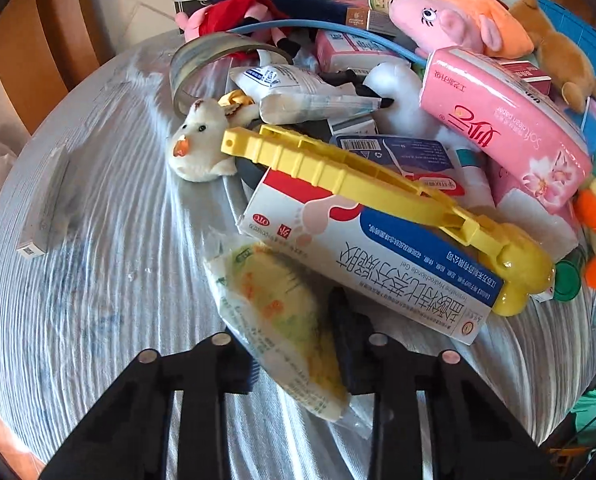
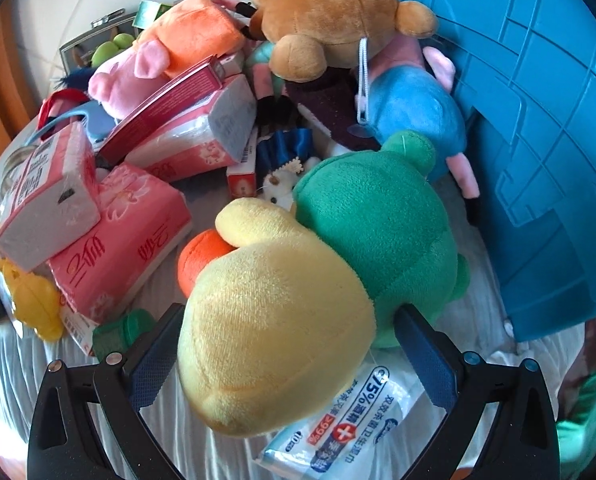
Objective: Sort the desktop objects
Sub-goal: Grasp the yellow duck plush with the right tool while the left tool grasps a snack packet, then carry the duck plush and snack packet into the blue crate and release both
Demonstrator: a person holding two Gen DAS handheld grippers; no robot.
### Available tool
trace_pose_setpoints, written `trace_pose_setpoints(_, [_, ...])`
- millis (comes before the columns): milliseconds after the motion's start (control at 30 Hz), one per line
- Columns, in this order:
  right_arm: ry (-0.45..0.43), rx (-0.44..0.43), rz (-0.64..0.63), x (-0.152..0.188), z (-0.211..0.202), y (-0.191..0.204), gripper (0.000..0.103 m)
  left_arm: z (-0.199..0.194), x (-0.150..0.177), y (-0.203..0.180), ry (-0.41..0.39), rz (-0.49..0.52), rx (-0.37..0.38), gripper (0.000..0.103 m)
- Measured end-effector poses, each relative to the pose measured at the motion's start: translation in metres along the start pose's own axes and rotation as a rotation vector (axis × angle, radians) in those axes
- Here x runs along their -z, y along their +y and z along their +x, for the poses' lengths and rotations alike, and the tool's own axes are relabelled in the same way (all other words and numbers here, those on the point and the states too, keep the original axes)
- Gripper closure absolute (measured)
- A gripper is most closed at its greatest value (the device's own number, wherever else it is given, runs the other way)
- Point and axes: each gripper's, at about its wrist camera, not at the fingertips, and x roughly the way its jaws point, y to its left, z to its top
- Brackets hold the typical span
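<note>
My left gripper (image 1: 298, 354) is shut on a clear snack packet with yellow filling (image 1: 282, 320), which lies on the white cloth. Just beyond it lie a red, white and blue medicine box (image 1: 377, 264) and a yellow plastic clip (image 1: 361, 184). My right gripper (image 2: 288, 354) straddles a yellow and green plush duck (image 2: 298, 304); the fingers (image 2: 429, 356) touch its yellow body on both sides. A wet-wipe packet (image 2: 357, 420) lies under the duck.
A pile holds pink tissue packs (image 1: 509, 128), a pink pig plush (image 1: 453, 20), a brown bear (image 2: 329, 12), a small white plush (image 1: 202, 140) and a tape roll (image 1: 214, 56). A blue plastic crate (image 2: 537, 120) stands at the right. A thin box (image 1: 44, 208) lies at left.
</note>
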Motion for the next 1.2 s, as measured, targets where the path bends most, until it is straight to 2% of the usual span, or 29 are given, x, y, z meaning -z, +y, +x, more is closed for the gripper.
trace_pose_setpoints(33, [-0.003,0.004,-0.007,0.001,0.0,0.001,0.0,0.0,0.0,0.0,-0.005,0.001,-0.001,0.082])
trace_pose_setpoints(200, [0.028,0.043,-0.011,0.008,0.011,0.003,0.0,-0.002,0.0,-0.001,-0.014,0.044,-0.012,0.083])
trace_pose_setpoints(300, [-0.024,0.033,0.076,0.007,0.008,-0.005,0.0,-0.002,0.002,-0.004,-0.022,0.086,-0.019,0.083])
trace_pose_setpoints(367, [0.014,0.052,0.076,0.007,0.016,-0.005,0.007,-0.003,0.002,-0.006,-0.021,0.114,-0.027,0.085])
trace_pose_setpoints(400, [0.037,0.068,0.062,0.007,0.02,-0.004,0.017,-0.003,0.002,-0.007,-0.021,0.126,-0.03,0.086])
trace_pose_setpoints(433, [0.035,0.077,0.055,0.007,0.021,-0.003,0.033,-0.004,0.002,-0.008,-0.022,0.13,-0.032,0.089])
trace_pose_setpoints(467, [0.019,0.064,0.066,0.007,0.017,-0.004,0.04,-0.004,0.001,-0.006,-0.023,0.127,-0.032,0.092])
trace_pose_setpoints(533, [0.013,0.034,0.096,0.004,0.01,-0.007,0.047,-0.008,-0.001,0.001,-0.027,0.096,0.001,0.094])
trace_pose_setpoints(667, [-0.006,-0.055,0.142,-0.003,-0.011,-0.017,0.05,-0.025,-0.005,0.02,-0.057,0.043,0.052,0.094])
trace_pose_setpoints(800, [-0.078,-0.058,0.126,-0.008,-0.048,-0.016,0.05,-0.055,-0.014,0.028,-0.12,0.085,0.012,0.095])
trace_pose_setpoints(900, [-0.144,-0.095,0.124,-0.018,-0.076,-0.013,0.05,-0.088,-0.026,0.032,-0.187,0.122,-0.004,0.095])
trace_pose_setpoints(1033, [-0.267,-0.137,0.105,-0.034,-0.122,0.002,0.05,-0.129,-0.047,0.026,-0.264,0.191,-0.015,0.095])
trace_pose_setpoints(1200, [-0.397,-0.152,0.112,-0.052,-0.176,0.005,0.049,-0.182,-0.077,-0.025,-0.401,0.326,0.071,0.095])
